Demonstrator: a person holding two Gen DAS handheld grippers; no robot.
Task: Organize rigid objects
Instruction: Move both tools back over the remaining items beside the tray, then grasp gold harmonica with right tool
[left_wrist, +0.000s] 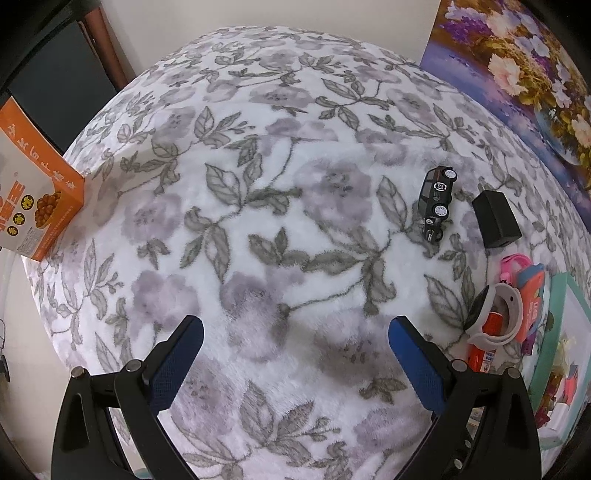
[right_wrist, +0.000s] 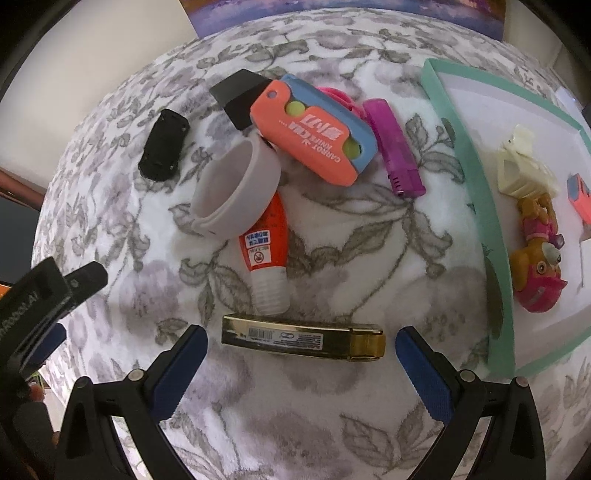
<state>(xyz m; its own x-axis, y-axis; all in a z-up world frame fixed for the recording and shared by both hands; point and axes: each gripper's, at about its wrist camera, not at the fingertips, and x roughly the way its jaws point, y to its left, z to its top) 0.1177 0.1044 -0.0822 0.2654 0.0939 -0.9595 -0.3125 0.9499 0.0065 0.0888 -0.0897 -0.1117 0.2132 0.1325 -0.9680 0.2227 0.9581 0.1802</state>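
Observation:
My right gripper (right_wrist: 301, 345) is open, its blue pads either side of a gold harmonica-like bar (right_wrist: 303, 339) lying on the floral cloth. Beyond it lie an orange glue bottle (right_wrist: 264, 243), a grey round band (right_wrist: 236, 184), an orange-and-blue carrot knife (right_wrist: 314, 133), a purple lighter (right_wrist: 393, 144), a black charger block (right_wrist: 240, 96) and a black toy car (right_wrist: 164, 146). My left gripper (left_wrist: 295, 339) is open and empty over bare cloth. The toy car (left_wrist: 436, 201) and the charger block (left_wrist: 496, 219) lie to its far right.
A teal-rimmed white tray (right_wrist: 495, 236) at right holds a cream clip (right_wrist: 521, 166), a pink and orange toy pup (right_wrist: 539, 258) and a small orange piece (right_wrist: 580, 195). An orange box (left_wrist: 33, 199) stands at the cloth's left edge. A flower painting (left_wrist: 524, 74) leans behind.

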